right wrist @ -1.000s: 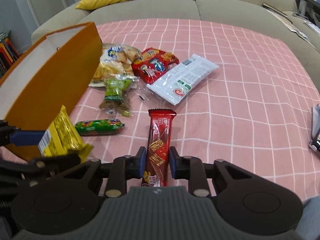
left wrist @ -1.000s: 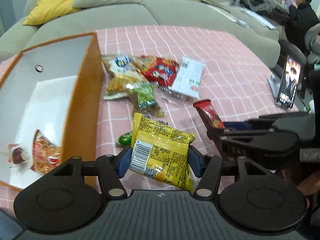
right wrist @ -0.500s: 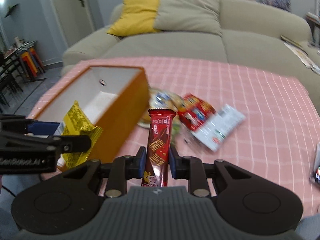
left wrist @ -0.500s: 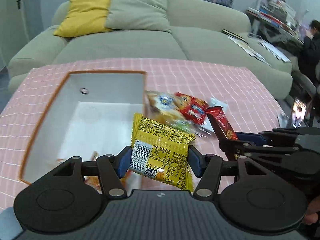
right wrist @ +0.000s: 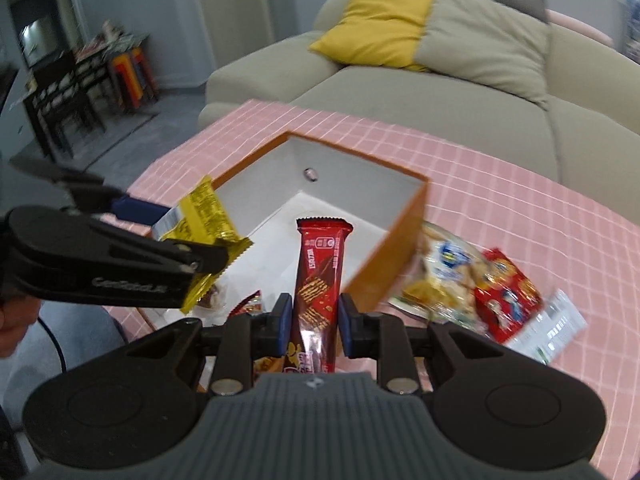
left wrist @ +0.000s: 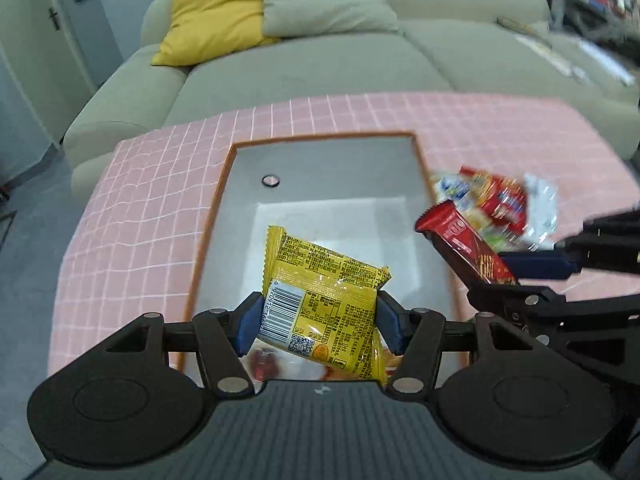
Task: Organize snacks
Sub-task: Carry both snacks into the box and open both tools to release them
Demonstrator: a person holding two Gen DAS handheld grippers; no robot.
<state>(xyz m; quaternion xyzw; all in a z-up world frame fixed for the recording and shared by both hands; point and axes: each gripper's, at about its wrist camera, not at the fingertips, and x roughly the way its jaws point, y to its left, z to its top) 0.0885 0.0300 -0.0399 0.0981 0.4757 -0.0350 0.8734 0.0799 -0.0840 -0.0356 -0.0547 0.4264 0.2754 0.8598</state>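
The yellow packet (left wrist: 324, 300) hangs over the open orange box (left wrist: 418, 148), pinched at its lower half between the pads of the left gripper (left wrist: 318, 322), whose jaws are closed on it at about the packet's width. Just to its right, the red bar (right wrist: 320, 276) stands nearly upright in the right gripper (right wrist: 314, 322), the jaws narrow and tight on its lower part, with its top end leaning in over the box's near right corner. Both snacks are held above the white inside of the box, where a few wrappers (left wrist: 264, 362) already lie at the near end, mostly hidden behind the grippers. The step in hand looks like the drop-off: two items carried together to the box and about to be let go. The next move likely calls for lowering each one a little past the rim and then opening the jaws, keeping the two grippers apart so they do not knock each other. More snack bags (right wrist: 476, 288) lie in a loose pile on the pink checked tablecloth (right wrist: 500, 184) just right of the box, so the sorting appears well short of done.
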